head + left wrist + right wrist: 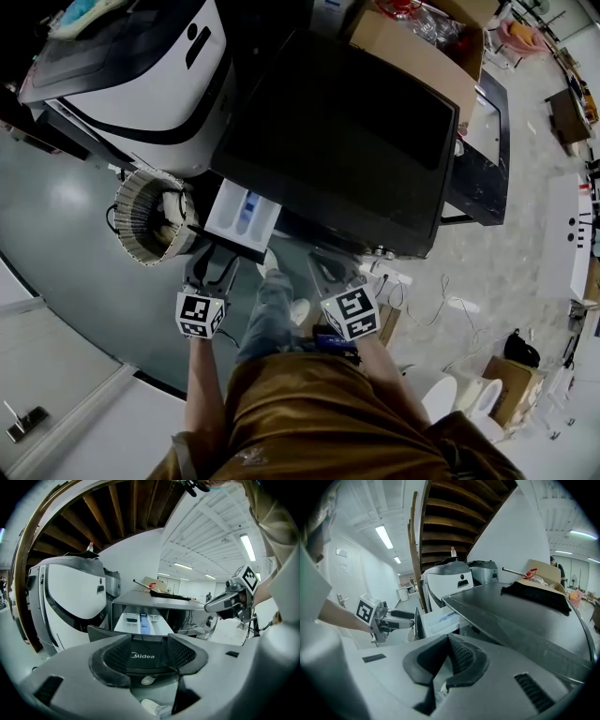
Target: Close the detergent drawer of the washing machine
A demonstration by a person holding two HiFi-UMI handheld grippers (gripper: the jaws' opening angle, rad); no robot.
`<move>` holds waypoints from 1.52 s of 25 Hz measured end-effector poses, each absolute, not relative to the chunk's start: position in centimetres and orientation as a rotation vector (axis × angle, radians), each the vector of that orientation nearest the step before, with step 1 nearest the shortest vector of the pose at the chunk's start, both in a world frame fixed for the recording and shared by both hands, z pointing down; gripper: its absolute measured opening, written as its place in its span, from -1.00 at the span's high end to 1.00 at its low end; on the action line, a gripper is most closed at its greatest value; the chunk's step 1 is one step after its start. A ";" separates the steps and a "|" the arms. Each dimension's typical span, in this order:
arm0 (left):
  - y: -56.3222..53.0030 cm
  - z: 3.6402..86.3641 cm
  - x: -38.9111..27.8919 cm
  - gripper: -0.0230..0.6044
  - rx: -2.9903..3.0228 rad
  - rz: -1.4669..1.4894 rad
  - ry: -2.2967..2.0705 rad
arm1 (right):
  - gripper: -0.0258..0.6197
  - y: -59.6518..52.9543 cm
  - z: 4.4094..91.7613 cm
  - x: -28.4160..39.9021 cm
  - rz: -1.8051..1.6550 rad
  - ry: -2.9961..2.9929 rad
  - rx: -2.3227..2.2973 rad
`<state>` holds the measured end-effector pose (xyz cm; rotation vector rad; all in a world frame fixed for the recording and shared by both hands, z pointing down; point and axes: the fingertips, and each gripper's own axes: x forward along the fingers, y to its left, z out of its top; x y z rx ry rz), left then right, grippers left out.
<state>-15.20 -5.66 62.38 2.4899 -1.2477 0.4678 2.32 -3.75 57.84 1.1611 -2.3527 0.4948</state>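
Observation:
The washing machine (347, 131) has a dark top, and its white detergent drawer (242, 214) stands pulled out toward me. My left gripper (211, 270) is right at the drawer's dark front panel (140, 656), which bears a Midea logo. It is open, its pads (110, 660) spread to either side of the panel. The white tray (140, 623) with a blue insert shows beyond. My right gripper (330, 272) hangs in front of the machine, right of the drawer (438, 618), shut with nothing held. The left gripper (389, 618) shows in the right gripper view.
A white and black appliance (141, 75) stands left of the washer. A round woven basket (150, 216) sits on the floor beside the drawer. A cardboard box (422, 47) and dark cloth (534, 595) lie on the washer top. My legs and shoe (272, 309) are below.

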 end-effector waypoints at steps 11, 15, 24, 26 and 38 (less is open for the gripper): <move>-7.5 62.1 -14.2 0.16 2.490 0.472 -1.248 | 0.88 -4.9 57.0 3.0 0.482 -2.357 1.179; -8.4 62.1 -13.9 0.16 2.487 0.471 -1.245 | 0.88 -5.5 56.6 3.2 0.473 -2.355 1.186; -10.0 62.2 -13.3 0.16 2.486 0.449 -1.229 | 0.88 -7.3 55.9 3.7 0.465 -2.366 1.210; -10.4 62.1 -13.1 0.16 2.489 0.435 -1.230 | 0.88 -7.8 55.8 3.8 0.461 -2.366 1.215; -12.0 62.0 -12.3 0.16 2.503 0.439 -1.212 | 0.88 -9.0 56.0 4.2 0.468 -2.356 1.215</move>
